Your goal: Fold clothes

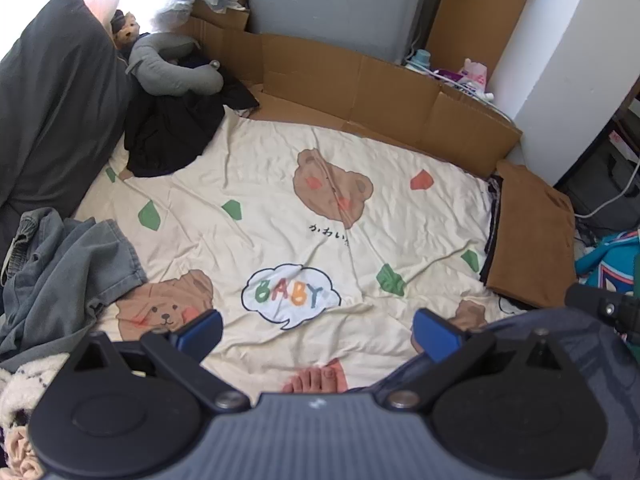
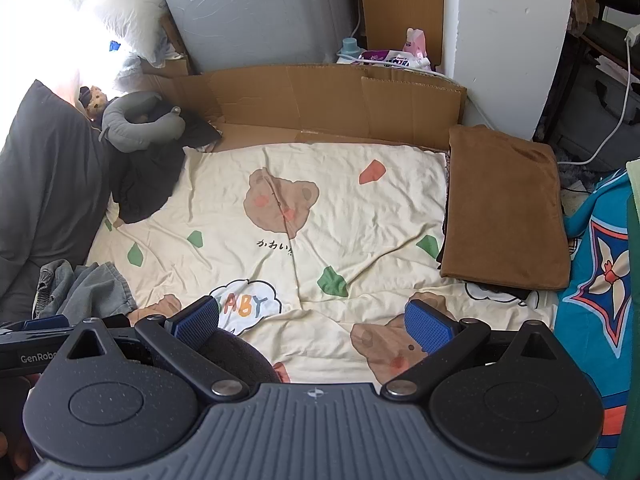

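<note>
A crumpled grey-blue garment (image 1: 68, 268) lies at the left edge of the cream bear-print sheet (image 1: 280, 184), also seen in the right wrist view as the grey-blue garment (image 2: 84, 288). A dark crumpled garment (image 1: 172, 132) sits at the far left; the same dark garment (image 2: 144, 184) shows in the right wrist view. A folded brown garment (image 1: 532, 240) tops a small stack at the right, the folded brown garment (image 2: 504, 204). My left gripper (image 1: 318, 330) hangs open above the sheet, nothing between its fingers. My right gripper (image 2: 314, 322) is open too, empty, above the sheet (image 2: 320, 208).
Flattened cardboard (image 1: 360, 80) lines the far side. A grey neck pillow (image 1: 172, 68) and a grey cushion (image 1: 52, 100) sit far left. A person's bare toes (image 1: 316, 378) and knee (image 1: 540, 328) are near me. A blue patterned cloth (image 2: 600, 280) lies right.
</note>
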### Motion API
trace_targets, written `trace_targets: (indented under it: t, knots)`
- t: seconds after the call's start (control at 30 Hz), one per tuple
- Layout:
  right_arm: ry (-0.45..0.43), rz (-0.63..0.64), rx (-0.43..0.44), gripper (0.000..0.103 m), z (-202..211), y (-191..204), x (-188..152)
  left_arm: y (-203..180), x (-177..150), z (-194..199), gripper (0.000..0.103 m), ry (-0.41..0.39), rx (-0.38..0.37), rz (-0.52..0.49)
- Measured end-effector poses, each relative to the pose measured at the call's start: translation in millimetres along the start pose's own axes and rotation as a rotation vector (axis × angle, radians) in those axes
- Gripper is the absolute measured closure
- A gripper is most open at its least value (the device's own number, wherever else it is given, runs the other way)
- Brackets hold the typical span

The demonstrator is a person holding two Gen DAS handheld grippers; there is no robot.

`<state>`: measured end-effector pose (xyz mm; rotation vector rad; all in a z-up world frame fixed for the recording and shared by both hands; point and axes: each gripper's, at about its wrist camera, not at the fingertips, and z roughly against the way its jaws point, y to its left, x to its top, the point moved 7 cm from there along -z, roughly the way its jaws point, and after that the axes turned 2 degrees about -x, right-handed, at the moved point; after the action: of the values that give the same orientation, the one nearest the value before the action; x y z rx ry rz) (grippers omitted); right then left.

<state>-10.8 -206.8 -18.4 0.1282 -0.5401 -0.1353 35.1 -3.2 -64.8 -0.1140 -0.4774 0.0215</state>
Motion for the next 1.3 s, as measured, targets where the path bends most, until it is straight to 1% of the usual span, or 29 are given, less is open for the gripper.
trace_targets:
  t: [1.3]
  knots:
    - [0.000,-0.006,0.008,0.001,1.0,-1.4,0.2,-2.8,0.3,1.0,0.000,-0.011,0.017,0.000]
